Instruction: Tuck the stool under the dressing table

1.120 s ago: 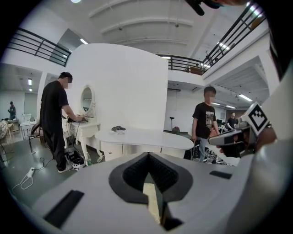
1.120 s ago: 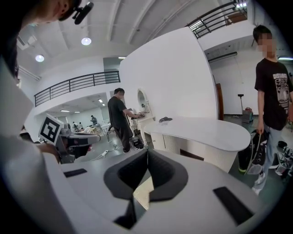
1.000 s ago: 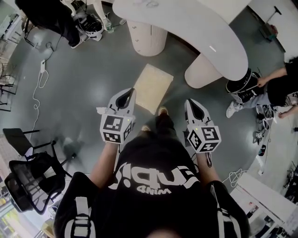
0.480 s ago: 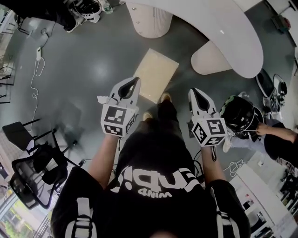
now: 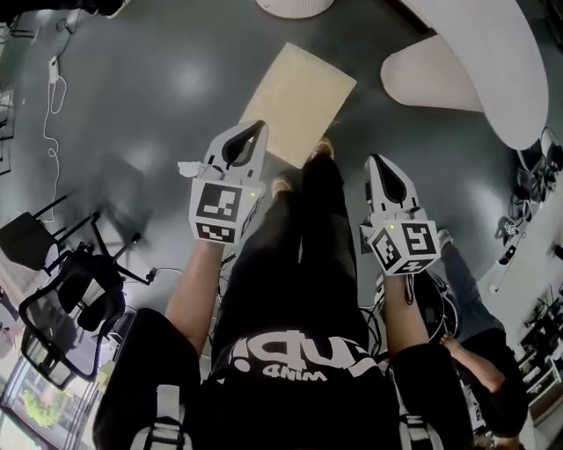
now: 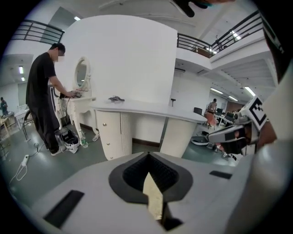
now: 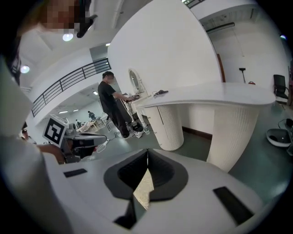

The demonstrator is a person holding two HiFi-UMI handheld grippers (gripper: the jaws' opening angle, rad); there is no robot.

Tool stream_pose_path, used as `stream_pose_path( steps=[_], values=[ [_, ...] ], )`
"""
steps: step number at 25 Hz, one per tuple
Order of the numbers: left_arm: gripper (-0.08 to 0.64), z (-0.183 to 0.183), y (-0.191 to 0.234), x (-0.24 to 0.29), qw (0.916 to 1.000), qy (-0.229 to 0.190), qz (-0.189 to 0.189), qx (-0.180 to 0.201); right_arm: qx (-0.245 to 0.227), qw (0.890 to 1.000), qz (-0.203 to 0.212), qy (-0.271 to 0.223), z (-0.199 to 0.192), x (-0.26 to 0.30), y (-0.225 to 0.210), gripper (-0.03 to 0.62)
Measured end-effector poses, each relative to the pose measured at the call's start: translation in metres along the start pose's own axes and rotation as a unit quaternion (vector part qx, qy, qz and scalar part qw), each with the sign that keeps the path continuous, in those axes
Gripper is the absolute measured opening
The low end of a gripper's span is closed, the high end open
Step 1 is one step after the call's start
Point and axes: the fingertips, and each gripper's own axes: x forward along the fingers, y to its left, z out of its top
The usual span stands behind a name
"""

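**Spotter A:** Right, nearest first: your left gripper and your right gripper sit either side of your legs, both pointing ahead and down.

**Spotter B:** Both your claws are pinched tight, tip against tip, with nothing gripped in either. The left gripper view and the right gripper view agree on that.

**Spotter A:** Near you on the left, a black chair stands on the grey floor.

**Spotter B:** Just past your shoes is the stool. Its pale rectangular top is turned at a slant, ahead of your two grippers and touched by neither.

**Spotter A:** It stands out in the open, near the dressing table but not under it.

**Spotter B:** Farther on, one white pedestal sits to the right of the stool, and a second pedestal lies beyond it. The stool is apart from both.

**Spotter A:** Farthest off, at your left, a person in black stands by an oval mirror
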Motion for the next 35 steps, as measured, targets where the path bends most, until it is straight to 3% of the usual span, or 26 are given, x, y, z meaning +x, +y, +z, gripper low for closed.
stream_pose_path(
  steps=[8,18,22,24,27,29,32,35],
  values=[
    [0.008,-0.099,0.011,0.06,0.9986,0.052,-0.009,-0.007,0.018,0.999,0.015,0.047,-0.085,0.07,-0.018,0.023],
    [0.008,-0.155,0.011,0.113,0.9948,0.091,-0.044,0.012,0.031,0.997,0.03,0.065,-0.133,0.12,-0.037,0.025],
    [0.012,-0.171,0.028,0.14,0.9921,0.113,-0.054,0.001,0.056,0.993,0.063,0.079,-0.149,0.141,-0.047,0.025],
    [0.065,-0.177,0.034,0.152,0.9885,0.137,-0.063,-0.011,0.064,0.992,0.069,0.09,-0.158,0.153,-0.054,0.036],
    [0.225,-0.189,0.043,0.171,0.9803,0.177,-0.083,-0.027,0.089,0.986,0.079,0.115,-0.176,0.172,-0.063,0.237],
    [0.345,-0.202,0.053,0.186,0.9749,0.199,-0.094,-0.033,0.133,0.979,0.091,0.124,-0.191,0.186,-0.071,0.345],
    [0.417,-0.231,0.075,0.211,0.9655,0.234,-0.104,-0.047,0.201,0.963,0.098,0.148,-0.22,0.211,-0.087,0.391],
    [0.422,-0.252,0.098,0.232,0.9569,0.266,-0.106,-0.048,0.225,0.955,0.091,0.168,-0.241,0.231,-0.098,0.393]
  ],
)
